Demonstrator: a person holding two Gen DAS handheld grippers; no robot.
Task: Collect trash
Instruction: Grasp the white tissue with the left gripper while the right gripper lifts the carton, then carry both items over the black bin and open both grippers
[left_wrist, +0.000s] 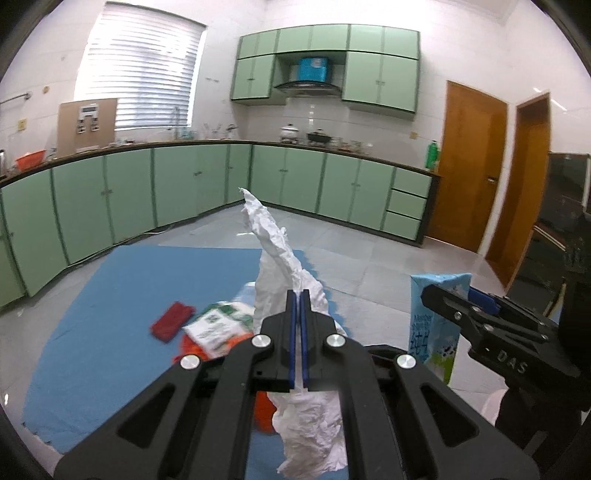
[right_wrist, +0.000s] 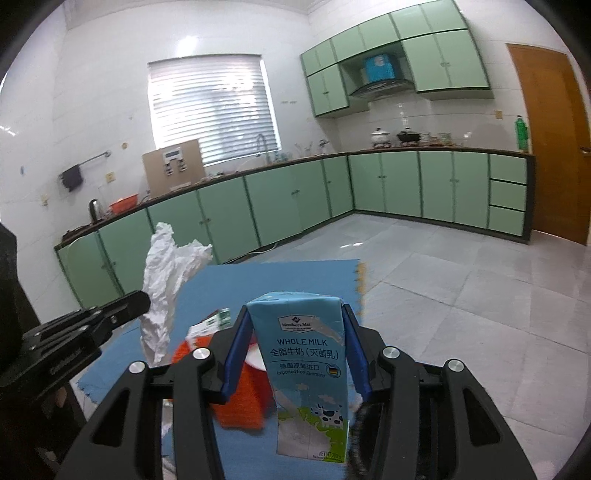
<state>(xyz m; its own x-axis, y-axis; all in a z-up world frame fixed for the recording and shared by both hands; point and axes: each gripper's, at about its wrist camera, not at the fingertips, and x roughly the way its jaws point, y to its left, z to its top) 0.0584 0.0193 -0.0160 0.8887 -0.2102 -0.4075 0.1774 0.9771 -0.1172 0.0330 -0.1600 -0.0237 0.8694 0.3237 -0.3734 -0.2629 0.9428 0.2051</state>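
**A:** Claws first. Left claw (left_wrist: 299, 295)?

**B:** Clenched on crumpled white tissue (left_wrist: 280, 258), blue pads pressed flat together with the paper pinched between. Sticks up in a tall twisted peak beyond the tips and hangs down in a rumpled wad below. Held up in the air, above the blue mat (left_wrist: 110, 295).

**A:** And the right claw (right_wrist: 297, 350)?

**B:** Grasping a milk carton (right_wrist: 303, 369), one blue finger (right_wrist: 236, 354) against each narrow side, jaws roughly half spread. Carton upright, light blue, printed "WHOLE MILK", a cow on green grass near the bottom. Also lifted clear of the mat.

**A:** Seen from the other side?

**B:** From the left wrist, right claw (left_wrist: 448, 295) off to the right, gripping the same milk carton (left_wrist: 436, 325). From the right wrist, left claw (right_wrist: 146, 301) at the left with white tissue (right_wrist: 162, 291) rising from its tip.

**A:** Left on the mat?

**B:** Red flat packet (left_wrist: 171, 321), lying alone toward the left. Beside it a green-and-white wrapper (left_wrist: 218, 326) resting on something orange (left_wrist: 192, 350). Cannot tell what the orange thing is.

**A:** Surroundings?

**B:** Grey tiled floor (right_wrist: 461, 295), green cabinets (left_wrist: 129, 192) along two walls, brown door (left_wrist: 469, 166) at the right.
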